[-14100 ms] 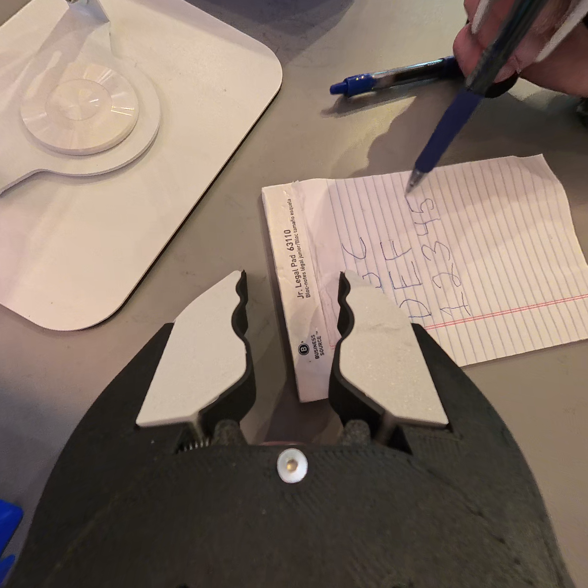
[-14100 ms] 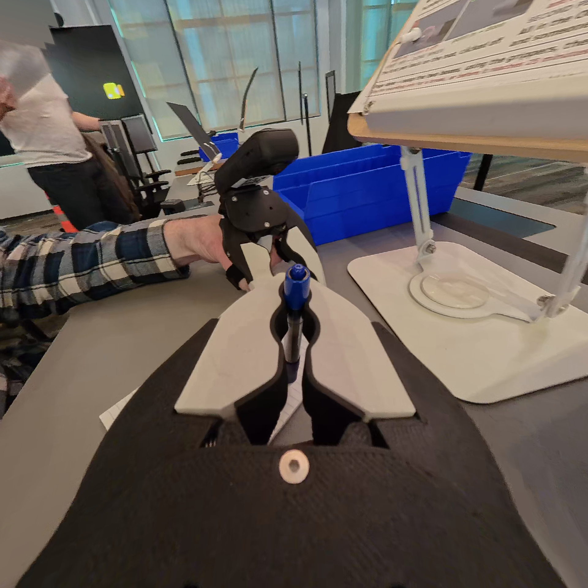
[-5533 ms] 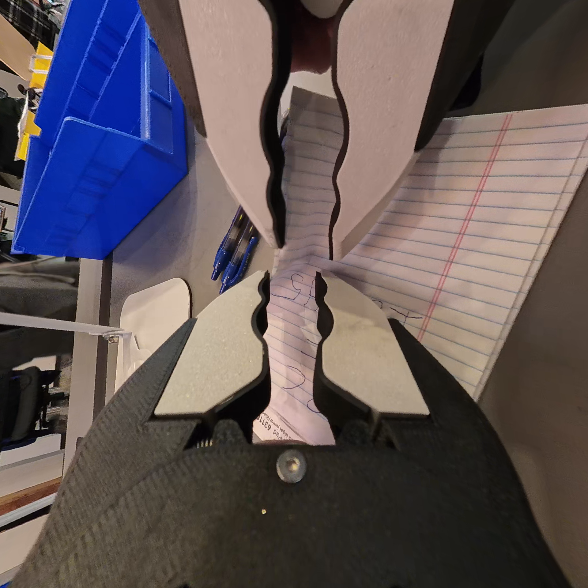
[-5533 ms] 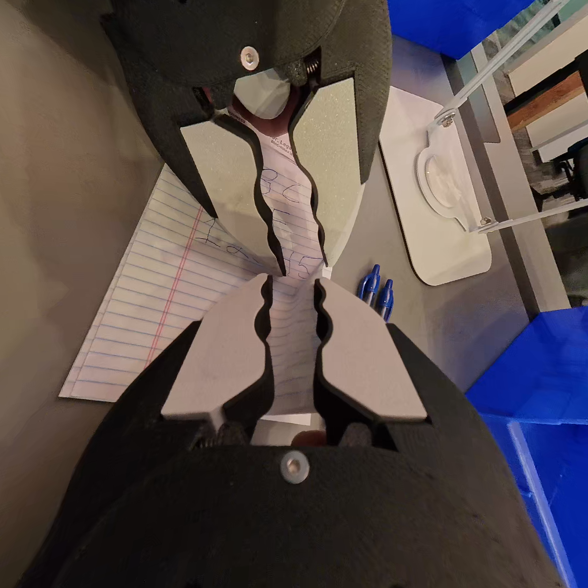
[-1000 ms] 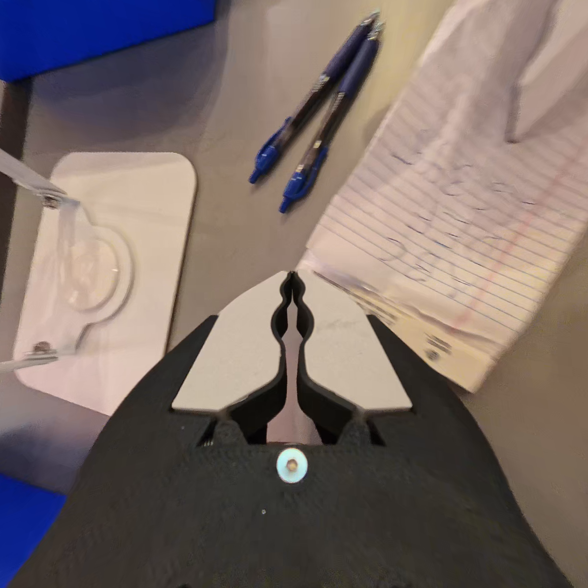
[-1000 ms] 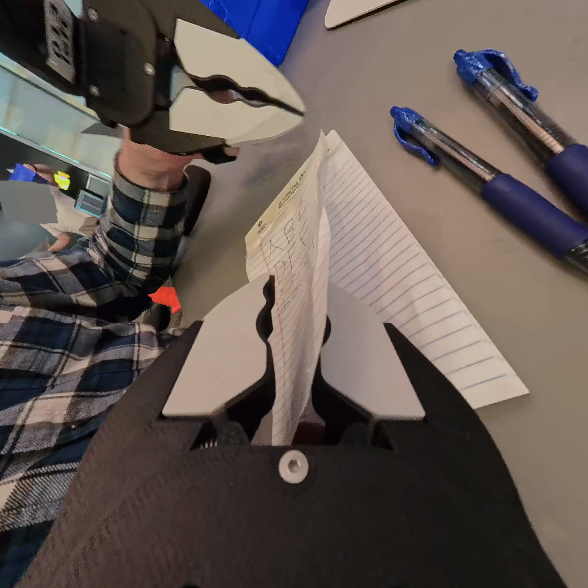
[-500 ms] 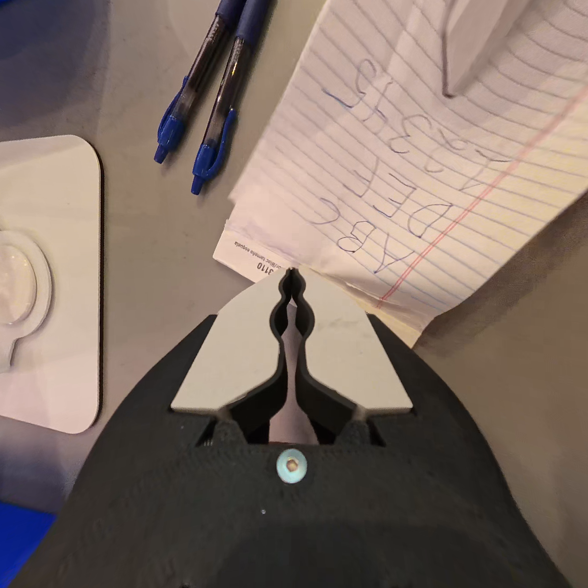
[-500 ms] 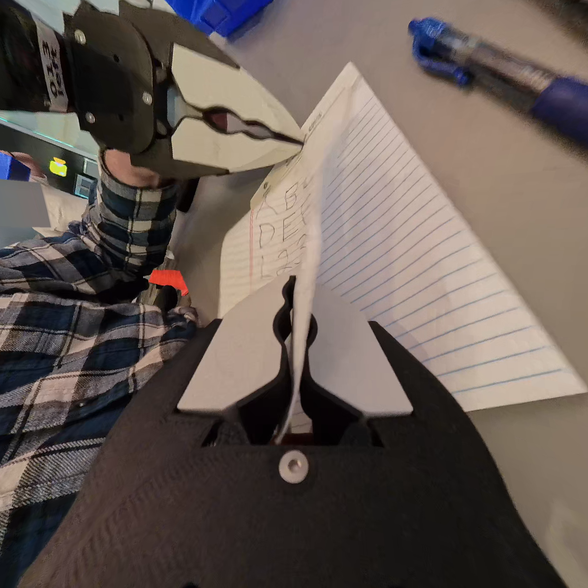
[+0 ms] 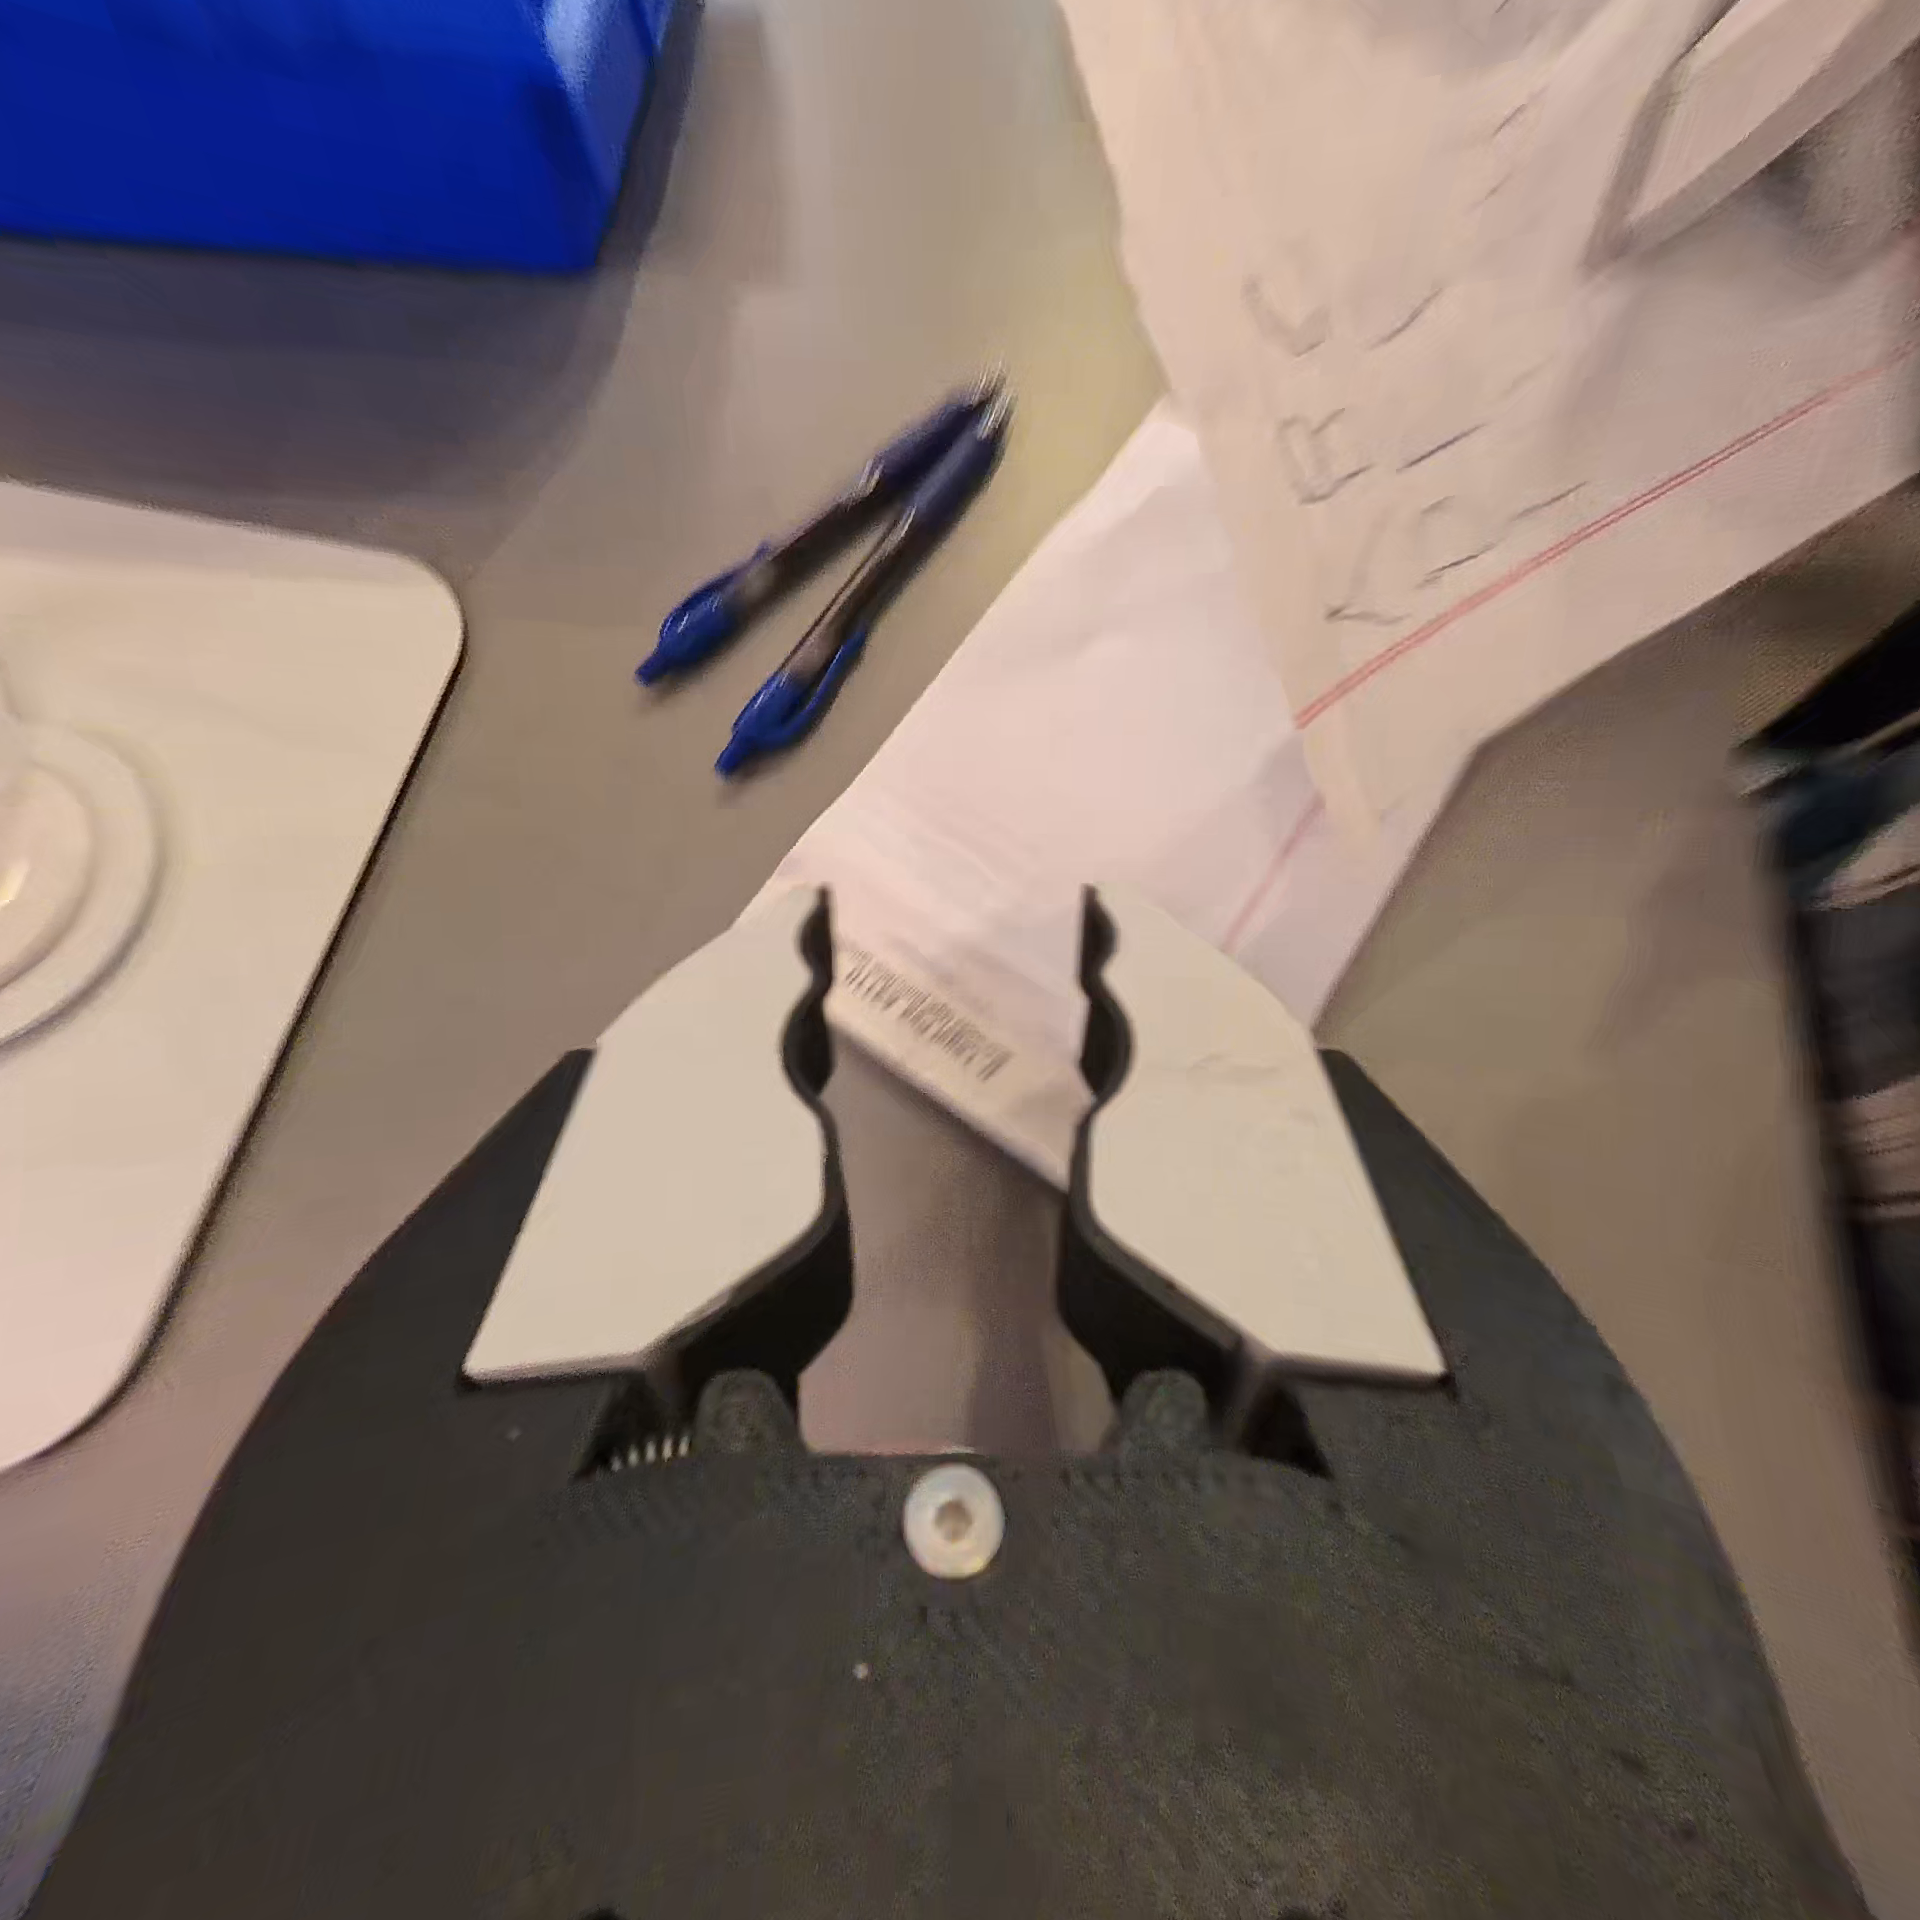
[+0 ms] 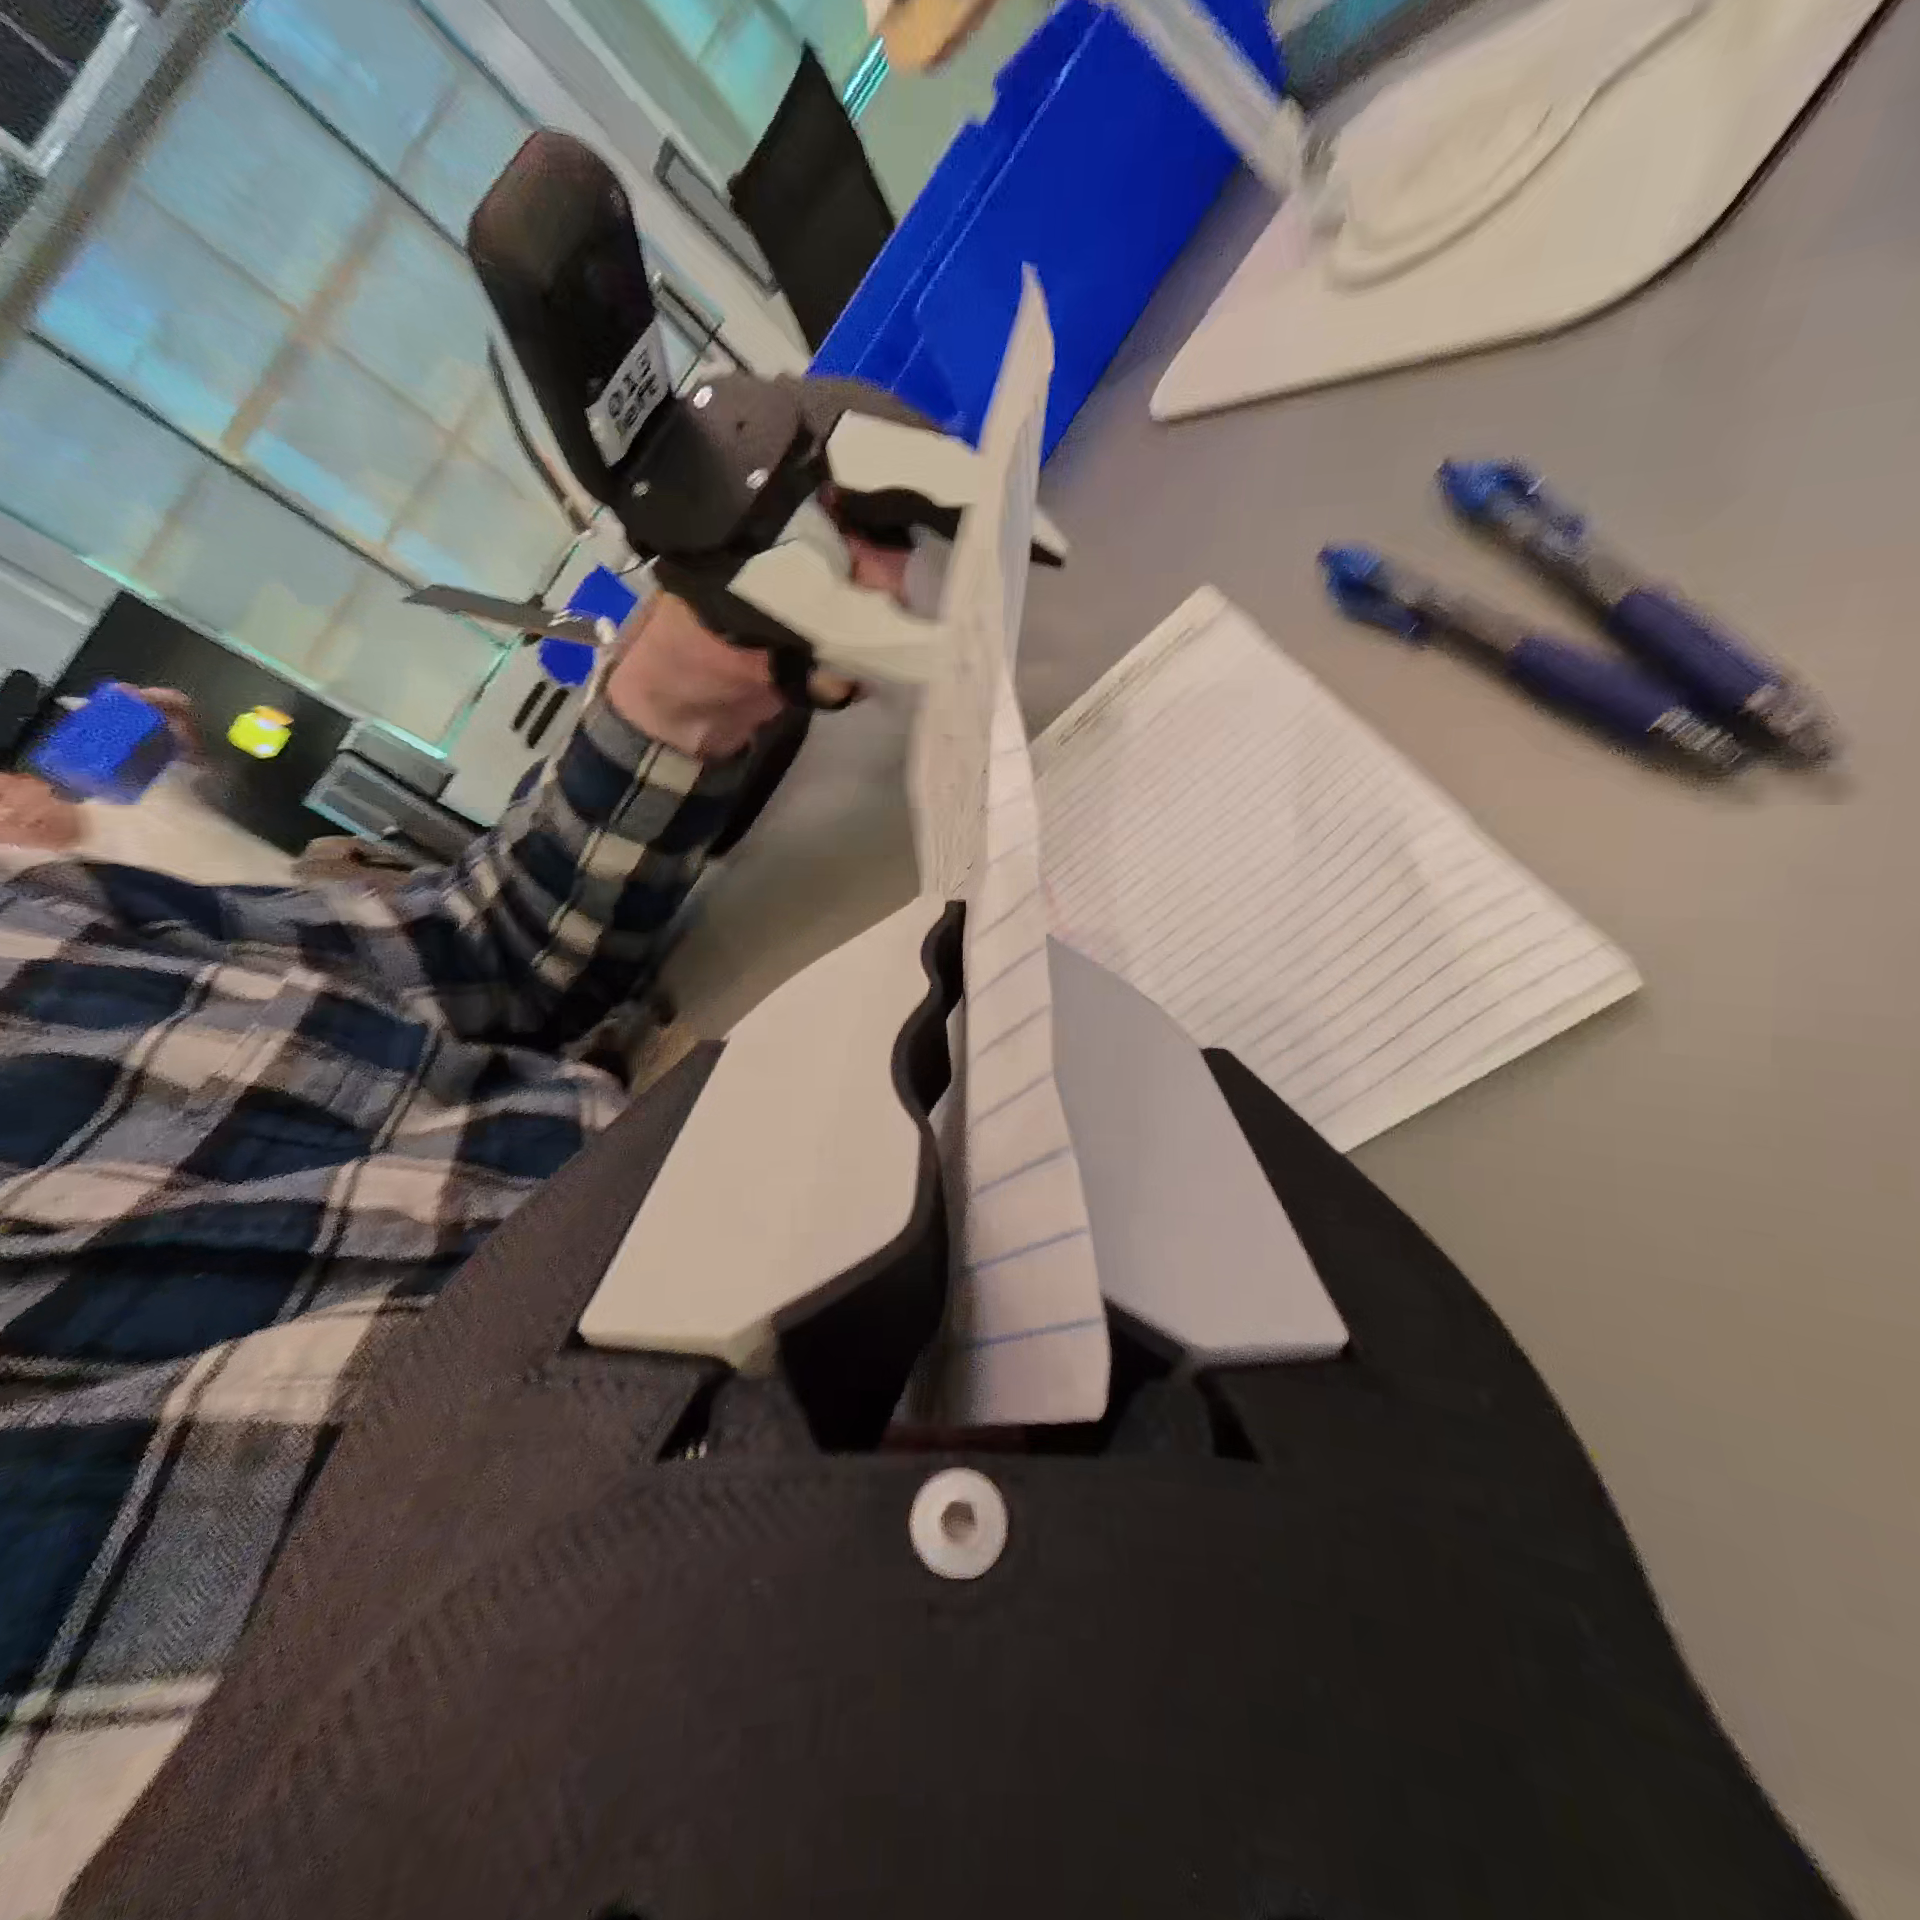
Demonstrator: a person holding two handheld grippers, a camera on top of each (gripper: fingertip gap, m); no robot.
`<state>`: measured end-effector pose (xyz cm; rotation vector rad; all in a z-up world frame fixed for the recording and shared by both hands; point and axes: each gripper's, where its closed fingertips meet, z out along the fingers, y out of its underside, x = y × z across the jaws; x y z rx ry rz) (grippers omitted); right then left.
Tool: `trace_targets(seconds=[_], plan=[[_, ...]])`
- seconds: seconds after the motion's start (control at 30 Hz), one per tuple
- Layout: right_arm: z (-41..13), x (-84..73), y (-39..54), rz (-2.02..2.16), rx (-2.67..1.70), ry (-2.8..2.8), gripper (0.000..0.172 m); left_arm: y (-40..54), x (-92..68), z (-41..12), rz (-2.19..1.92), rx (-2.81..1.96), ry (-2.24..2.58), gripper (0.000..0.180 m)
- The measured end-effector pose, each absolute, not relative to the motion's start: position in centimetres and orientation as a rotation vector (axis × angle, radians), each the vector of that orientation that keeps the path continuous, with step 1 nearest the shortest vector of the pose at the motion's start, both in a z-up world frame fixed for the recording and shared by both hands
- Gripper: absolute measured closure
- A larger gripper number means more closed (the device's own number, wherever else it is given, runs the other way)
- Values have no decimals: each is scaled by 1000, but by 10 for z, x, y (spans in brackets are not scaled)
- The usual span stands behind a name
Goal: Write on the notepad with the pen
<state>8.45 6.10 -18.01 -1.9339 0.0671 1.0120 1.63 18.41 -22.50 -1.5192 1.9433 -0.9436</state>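
Observation:
My right gripper is shut on the lower edge of the written lined sheet and holds it up on edge above the notepad. The lifted sheet also shows in the left wrist view, at the upper right. My left gripper is open, its fingers to either side of the notepad's bound end and not pressing on it. In the right wrist view the left gripper is spread at the sheet's far edge. I cannot tell whether the sheet is still attached to the pad. Two blue pens lie on the table beside the pad.
A white stand base lies to the left and a blue bin stands behind it. The pens also show in the right wrist view, right of the pad. A person's plaid sleeve reaches in from the left. The table is grey.
My left gripper was shut at the pad's bound end and has opened. My right gripper closed on the written sheet and has lifted it higher. Both views are blurred by motion.

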Motion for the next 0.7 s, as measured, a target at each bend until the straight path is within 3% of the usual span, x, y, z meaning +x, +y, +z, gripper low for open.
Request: trace_targets(seconds=[0.13,0.23,0.33,0.4,0.5,0.7], plan=[[-146,96,84,967,-1723,35,172,142,33,-193,-1465,-1530,1797,107],[-135,94,97,930,-1636,-15,172,121,51,-180,-1719,-1501,1706,118],[-136,88,105,938,-1613,-46,172,115,61,-154,-1970,-1403,1560,177],[-140,87,107,941,-1630,-74,168,116,61,-152,-2016,-1388,1570,180],[-136,102,105,893,-1636,-149,139,122,59,-156,-1952,-1392,1631,180],[-123,112,114,788,-1765,-413,129,120,57,-161,-1872,-1370,1831,180]])
